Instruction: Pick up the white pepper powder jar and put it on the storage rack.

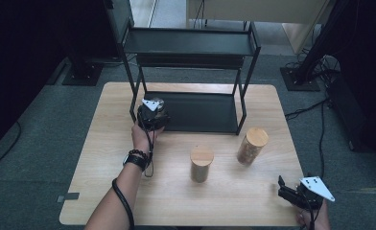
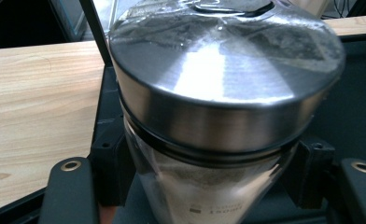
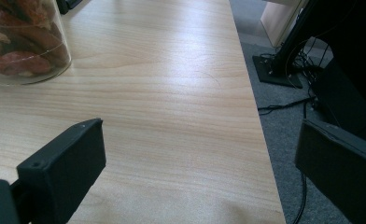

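Gripped at the left of the wooden table [image 1: 104, 158], a glass jar with a steel lid [image 2: 225, 88] is held in the left gripper [image 1: 151, 114], whose black jaws are closed tight against the clear glass just below the lid. In the high view, jar and gripper are seen at the front left corner of the black two-tier rack [image 1: 191, 76], over the edge of its lower shelf and close to the front left post. The jar appears to be kept upright, with its long axis vertical and the lid pointing up; pale grainy contents and a small printed label can be made out through the glass. Further right, two wood-lidded jars are found on the bare tabletop: a shorter one [image 1: 202, 164] near the centre and a taller one [image 1: 252, 145] just off the rack's front right post. At the far right, near the table's front corner, the right gripper [image 1: 291, 191] is held with its jaws spread wide and nothing between them. A slip seems the main risk, because smooth, tapering glass is pinched only near the top. The lid could also be knocked against the rack post or upper shelf if it is steered carelessly.
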`<action>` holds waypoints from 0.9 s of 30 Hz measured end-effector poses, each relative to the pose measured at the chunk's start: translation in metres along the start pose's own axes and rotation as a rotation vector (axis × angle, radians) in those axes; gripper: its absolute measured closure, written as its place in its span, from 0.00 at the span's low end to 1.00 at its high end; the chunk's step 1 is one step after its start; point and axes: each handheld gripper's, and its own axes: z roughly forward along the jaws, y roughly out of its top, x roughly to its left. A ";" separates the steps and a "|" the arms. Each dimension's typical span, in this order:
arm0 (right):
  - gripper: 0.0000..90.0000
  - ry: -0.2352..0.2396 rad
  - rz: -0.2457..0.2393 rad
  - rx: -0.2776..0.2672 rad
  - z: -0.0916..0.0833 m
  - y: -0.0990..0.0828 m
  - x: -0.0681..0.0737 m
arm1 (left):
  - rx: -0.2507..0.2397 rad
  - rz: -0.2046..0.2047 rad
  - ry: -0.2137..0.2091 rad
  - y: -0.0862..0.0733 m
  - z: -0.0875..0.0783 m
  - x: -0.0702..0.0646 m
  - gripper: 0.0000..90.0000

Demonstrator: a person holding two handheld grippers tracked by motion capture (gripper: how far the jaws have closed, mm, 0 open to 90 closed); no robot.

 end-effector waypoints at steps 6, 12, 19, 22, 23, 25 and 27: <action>0.02 -0.003 0.000 0.001 0.000 0.000 0.000 | 0.006 -0.001 0.009 0.001 0.010 0.003 0.34; 0.02 -0.004 0.001 0.002 0.000 0.000 0.000 | 0.019 -0.017 0.011 -0.001 0.020 0.005 0.34; 0.02 -0.002 0.004 0.002 0.000 0.000 0.000 | 0.004 -0.013 0.024 0.000 0.028 0.007 0.34; 0.02 -0.002 0.001 0.006 0.001 0.000 0.001 | 0.002 -0.007 0.026 0.001 0.030 0.007 0.34; 0.02 -0.003 0.000 0.007 0.001 0.000 0.001 | 0.002 -0.004 0.027 0.001 0.031 0.007 0.34; 0.02 -0.003 -0.001 0.007 0.001 0.000 0.001 | 0.002 0.002 0.026 0.001 0.033 0.006 0.34; 0.02 -0.003 0.000 0.007 0.001 0.000 0.001 | 0.000 -0.002 0.024 0.002 0.035 0.007 0.34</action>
